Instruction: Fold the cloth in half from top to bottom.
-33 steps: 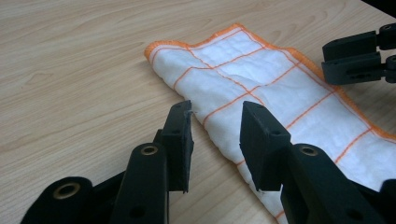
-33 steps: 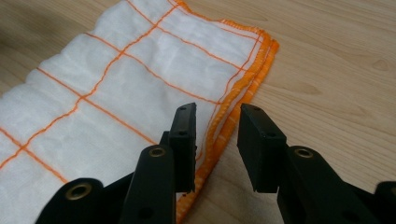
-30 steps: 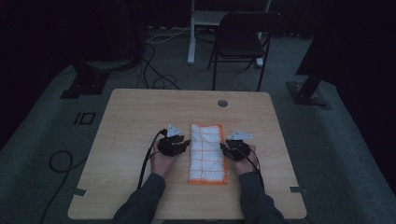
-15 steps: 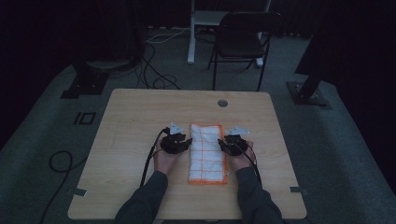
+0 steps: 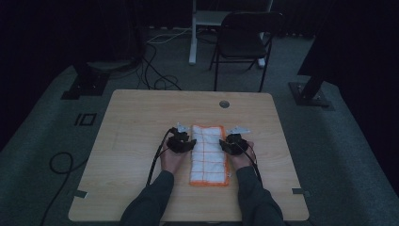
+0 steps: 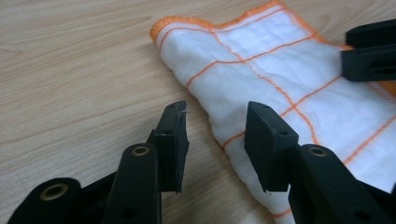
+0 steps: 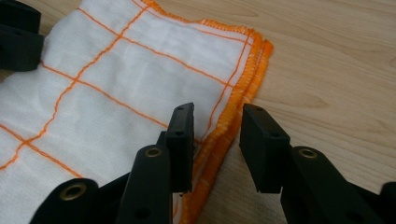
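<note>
Cloth [image 5: 209,154] with orange grid bears no writing.

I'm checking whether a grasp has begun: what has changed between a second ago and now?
Both hands have edged in toward the folded cloth. The left gripper has just been opening its jaws, which now straddle the cloth's folded edge without pressing it. The right gripper stands open over the orange hemmed edge. The cloth lies where it was on the table.

The high view is dim and murky, while both gripper views are bright, evenly lit and sharp.
</note>
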Demonstrator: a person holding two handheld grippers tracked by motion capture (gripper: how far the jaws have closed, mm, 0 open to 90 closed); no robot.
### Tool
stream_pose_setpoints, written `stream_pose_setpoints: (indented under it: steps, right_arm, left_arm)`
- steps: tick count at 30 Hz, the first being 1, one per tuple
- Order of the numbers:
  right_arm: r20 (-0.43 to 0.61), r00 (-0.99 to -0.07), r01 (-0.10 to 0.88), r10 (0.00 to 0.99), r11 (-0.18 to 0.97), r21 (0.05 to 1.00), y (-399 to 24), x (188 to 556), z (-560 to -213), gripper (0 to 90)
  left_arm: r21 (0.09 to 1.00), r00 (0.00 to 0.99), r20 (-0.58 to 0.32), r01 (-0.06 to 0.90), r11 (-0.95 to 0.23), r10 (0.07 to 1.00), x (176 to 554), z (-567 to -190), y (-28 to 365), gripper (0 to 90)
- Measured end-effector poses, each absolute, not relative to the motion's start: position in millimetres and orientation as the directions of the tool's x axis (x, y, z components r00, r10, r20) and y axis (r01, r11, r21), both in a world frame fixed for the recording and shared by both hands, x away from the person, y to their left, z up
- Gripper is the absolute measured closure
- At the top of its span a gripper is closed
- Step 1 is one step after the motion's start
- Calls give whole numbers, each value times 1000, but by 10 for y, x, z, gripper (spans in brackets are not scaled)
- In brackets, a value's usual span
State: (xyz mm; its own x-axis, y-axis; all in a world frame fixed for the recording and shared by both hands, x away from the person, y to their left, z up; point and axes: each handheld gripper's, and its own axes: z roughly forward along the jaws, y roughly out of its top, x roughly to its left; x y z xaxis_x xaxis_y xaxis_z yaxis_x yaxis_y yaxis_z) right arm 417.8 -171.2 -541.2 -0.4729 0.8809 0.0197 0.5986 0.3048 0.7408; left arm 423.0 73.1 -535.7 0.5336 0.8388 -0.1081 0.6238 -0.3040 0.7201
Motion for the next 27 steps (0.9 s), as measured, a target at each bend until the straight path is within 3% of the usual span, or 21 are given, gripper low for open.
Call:
stream_pose_setpoints:
  steps: [7,8,12,15,27]
  right_arm:
    - [61,-462,620,885,273,735,-1740,4198,-5425,649]
    - [69,-471,621,879,275,734,-1734,4195,-5423,698]
    - [96,-482,627,871,267,732,-1726,4193,-5424,811]
    - [78,-490,615,868,281,737,-1702,4183,-5424,848]
    - [59,-500,568,864,276,775,-1702,4143,-5313,854]
  left_arm:
    - [711,527,-120,637,-298,841,4249,-5387,722,604]
    - [711,530,-124,637,-298,839,4244,-5388,715,619]
    - [706,557,-132,634,-317,820,4243,-5390,691,769]
    - [701,564,-132,634,-325,815,4254,-5377,676,857]
    - [733,576,-108,597,-327,810,4246,-5179,720,878]
